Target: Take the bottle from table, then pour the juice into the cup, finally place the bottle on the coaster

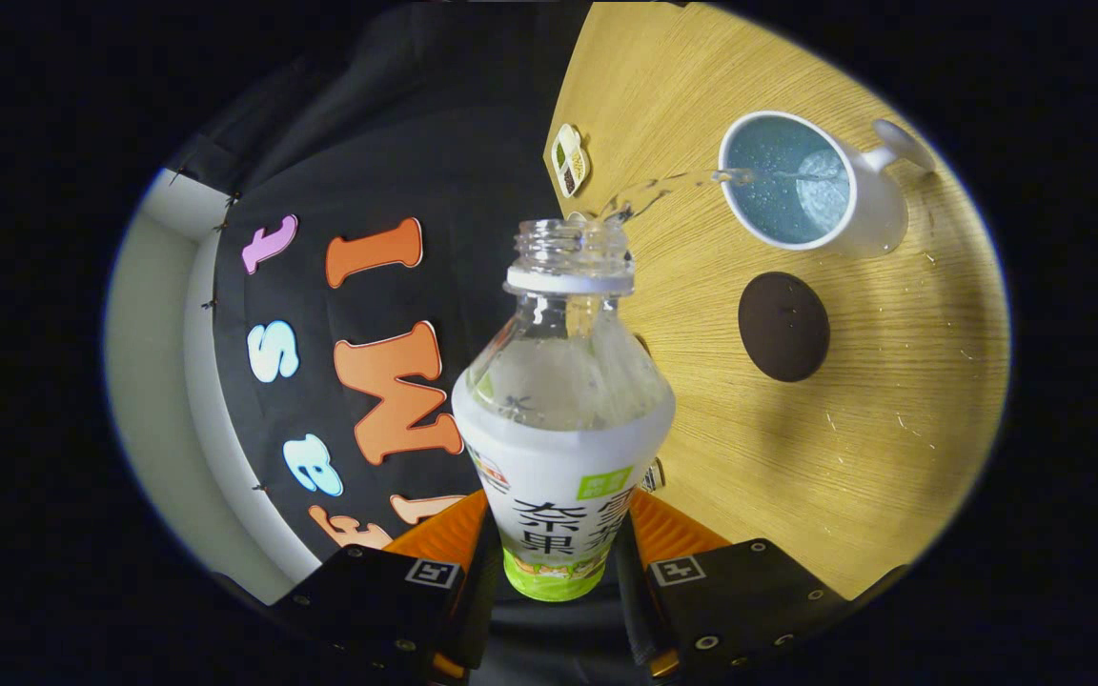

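My gripper [557, 538] is shut on a clear plastic bottle [563, 419] with a white and green label, both fingers pressing its lower body. The bottle has no cap and is tipped over sideways toward the cup. A thin stream of clear liquid [673, 186] runs from its open mouth [573, 238] into the white mug [802, 181], whose blue inside holds some liquid. The mug's handle points away from the bottle. A round dark brown coaster [783, 326] lies on the wooden table [854, 448] beside the mug, beyond my fingers.
A small flat tag with coloured squares [570, 159] lies near the table's edge, close to the booth's black cloth wall [416, 143]. A pale wall [153, 381] shows past the cloth. Small scratches or specks mark the table around the coaster.
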A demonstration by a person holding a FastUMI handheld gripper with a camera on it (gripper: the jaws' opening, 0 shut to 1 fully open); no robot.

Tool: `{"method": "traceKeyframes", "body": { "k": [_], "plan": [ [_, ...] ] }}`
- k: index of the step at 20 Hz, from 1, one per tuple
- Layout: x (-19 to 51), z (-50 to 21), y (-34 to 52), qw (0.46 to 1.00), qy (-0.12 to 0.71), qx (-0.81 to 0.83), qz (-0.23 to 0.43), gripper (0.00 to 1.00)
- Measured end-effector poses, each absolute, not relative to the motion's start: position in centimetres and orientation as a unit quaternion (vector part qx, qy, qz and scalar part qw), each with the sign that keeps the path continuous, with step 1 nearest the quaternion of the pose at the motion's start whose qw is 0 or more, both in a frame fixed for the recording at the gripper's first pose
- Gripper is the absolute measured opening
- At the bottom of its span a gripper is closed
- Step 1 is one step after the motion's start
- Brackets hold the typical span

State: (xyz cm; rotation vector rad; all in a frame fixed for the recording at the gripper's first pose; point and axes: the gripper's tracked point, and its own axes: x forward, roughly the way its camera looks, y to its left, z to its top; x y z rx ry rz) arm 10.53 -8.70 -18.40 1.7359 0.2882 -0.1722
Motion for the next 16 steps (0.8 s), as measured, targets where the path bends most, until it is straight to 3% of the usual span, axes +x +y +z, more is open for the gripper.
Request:
{"method": "traceKeyframes", "body": {
  "k": [16],
  "plan": [
    [10.72,-17.66,-9.68,0.592,0.137,0.789,-0.09,0.58]
  ]
}}
